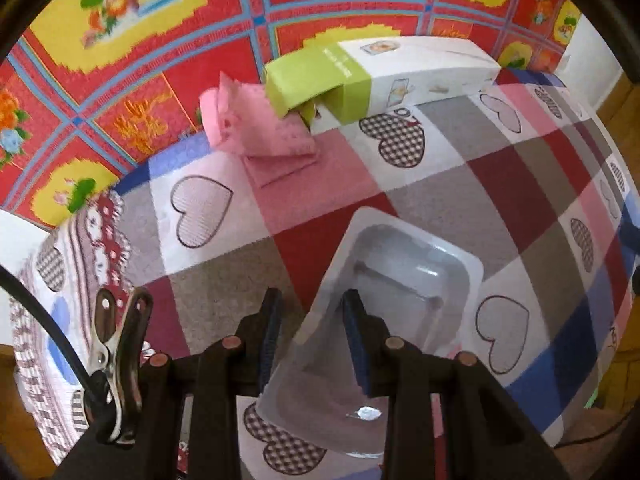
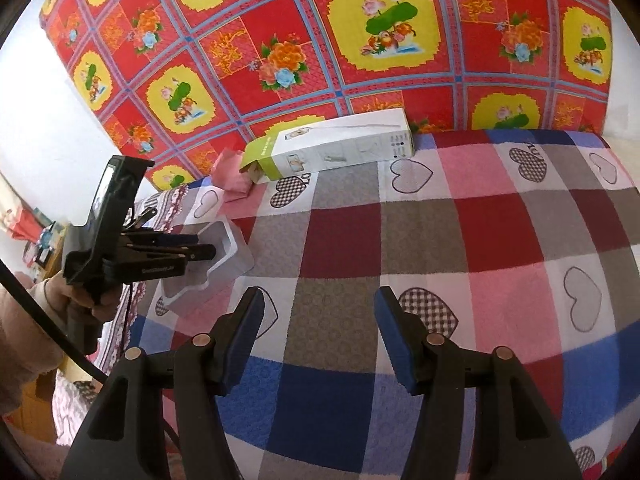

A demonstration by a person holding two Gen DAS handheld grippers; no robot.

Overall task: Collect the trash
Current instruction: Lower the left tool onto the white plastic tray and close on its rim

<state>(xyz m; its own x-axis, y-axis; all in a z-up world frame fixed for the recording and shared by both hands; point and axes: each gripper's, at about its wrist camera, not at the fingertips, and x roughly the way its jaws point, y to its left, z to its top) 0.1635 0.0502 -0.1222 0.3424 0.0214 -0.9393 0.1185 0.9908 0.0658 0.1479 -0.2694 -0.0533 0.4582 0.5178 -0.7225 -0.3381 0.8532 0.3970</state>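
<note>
Checked blanket [image 2: 420, 240] with heart patches, red, pink, grey and blue squares, spread over the surface. Behind it, a loud red cloth [image 2: 320, 40] with yellow floral medallions and blue grid lines, hung against a plain white wall [image 2: 36, 112]. Bright, even daylight everywhere.

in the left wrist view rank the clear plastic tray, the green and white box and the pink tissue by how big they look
1. clear plastic tray: looks largest, but it lies nearest the camera, which inflates it.
2. green and white box: long, lying farther back.
3. pink tissue: smallest, beside the box's open end.
</note>
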